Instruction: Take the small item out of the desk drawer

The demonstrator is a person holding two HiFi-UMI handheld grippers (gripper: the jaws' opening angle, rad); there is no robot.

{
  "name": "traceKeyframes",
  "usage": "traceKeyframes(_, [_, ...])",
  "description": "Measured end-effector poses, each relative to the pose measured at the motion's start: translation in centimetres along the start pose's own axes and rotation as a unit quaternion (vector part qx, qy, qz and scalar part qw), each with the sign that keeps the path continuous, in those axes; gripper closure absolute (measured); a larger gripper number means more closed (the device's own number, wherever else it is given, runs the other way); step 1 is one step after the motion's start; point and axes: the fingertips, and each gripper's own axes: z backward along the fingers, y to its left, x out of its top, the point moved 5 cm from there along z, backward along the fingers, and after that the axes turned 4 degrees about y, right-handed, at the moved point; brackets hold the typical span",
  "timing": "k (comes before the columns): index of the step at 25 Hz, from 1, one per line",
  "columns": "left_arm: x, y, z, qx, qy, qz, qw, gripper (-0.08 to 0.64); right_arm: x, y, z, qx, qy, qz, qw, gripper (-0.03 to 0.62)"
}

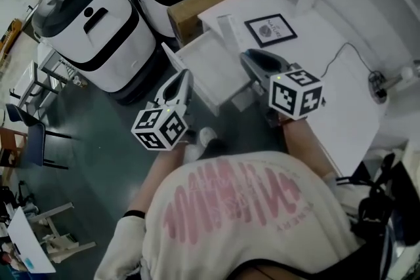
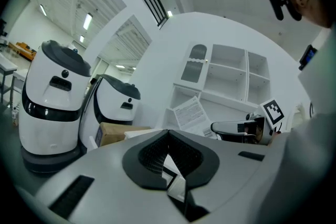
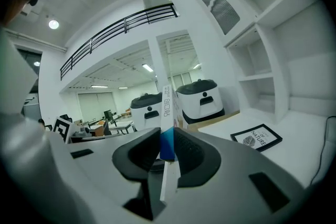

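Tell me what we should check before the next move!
1. Small box squeezed in the right hand-held gripper: ok.
2. Box out of the drawer: ok.
3. Left hand-held gripper empty: ok, shut on nothing.
4. Drawer closed: not ok, it stands open.
5. Bare spot on the desk for the box: ok.

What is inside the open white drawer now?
In the head view the drawer shows only a bare white bottom. The right gripper, shut on a small white-and-blue box, hides part of its right side.
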Motion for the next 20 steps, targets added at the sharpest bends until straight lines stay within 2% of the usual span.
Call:
traceKeyframes(10, [-3.3,-4.5,6.0,-0.005,0.009,0.008,0.9999,0.532,-3.2,3.6,6.4,-0.001,-0.010,-0.002,1.000,0.499])
traceKeyframes(20, [-4.1,-6.3,8.0,-0.001,-0.003,0.011,0.9999,0.532,-5.1,4.2,8.8,-0.007,-0.006,0.005,1.000,0.499])
